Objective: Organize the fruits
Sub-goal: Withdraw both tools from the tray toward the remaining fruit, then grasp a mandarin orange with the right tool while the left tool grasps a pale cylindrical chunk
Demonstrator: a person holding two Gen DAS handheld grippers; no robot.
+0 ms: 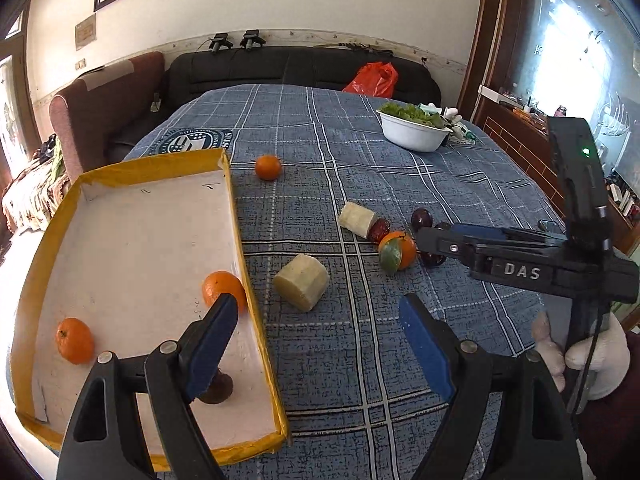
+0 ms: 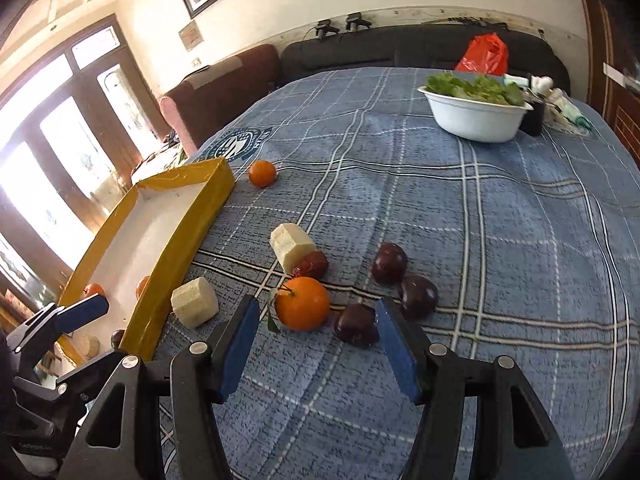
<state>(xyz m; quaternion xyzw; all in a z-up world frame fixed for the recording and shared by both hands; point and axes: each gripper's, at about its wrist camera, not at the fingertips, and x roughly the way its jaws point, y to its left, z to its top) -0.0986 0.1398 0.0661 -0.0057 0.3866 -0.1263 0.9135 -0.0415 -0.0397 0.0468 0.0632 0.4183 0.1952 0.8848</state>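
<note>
A yellow-rimmed tray [image 1: 236,216] with a white floor lies at the left; it holds two oranges [image 1: 222,290] [image 1: 74,340] and a dark plum [image 1: 218,390]. My left gripper [image 1: 316,340] is open and empty over the tray's right rim. On the cloth lie an orange with a leaf [image 2: 302,303], several dark plums [image 2: 356,324], a red date [image 2: 312,265], two pale peeled chunks [image 2: 195,302] [image 2: 291,247] and a far orange [image 2: 262,173]. My right gripper [image 2: 316,338] is open, just short of the leafed orange and nearest plum.
A white bowl of lettuce [image 2: 476,118] stands at the far right of the blue plaid table [image 2: 500,260]. A red bag [image 2: 484,54] lies on the black sofa behind. A brown armchair [image 1: 104,108] stands at the far left.
</note>
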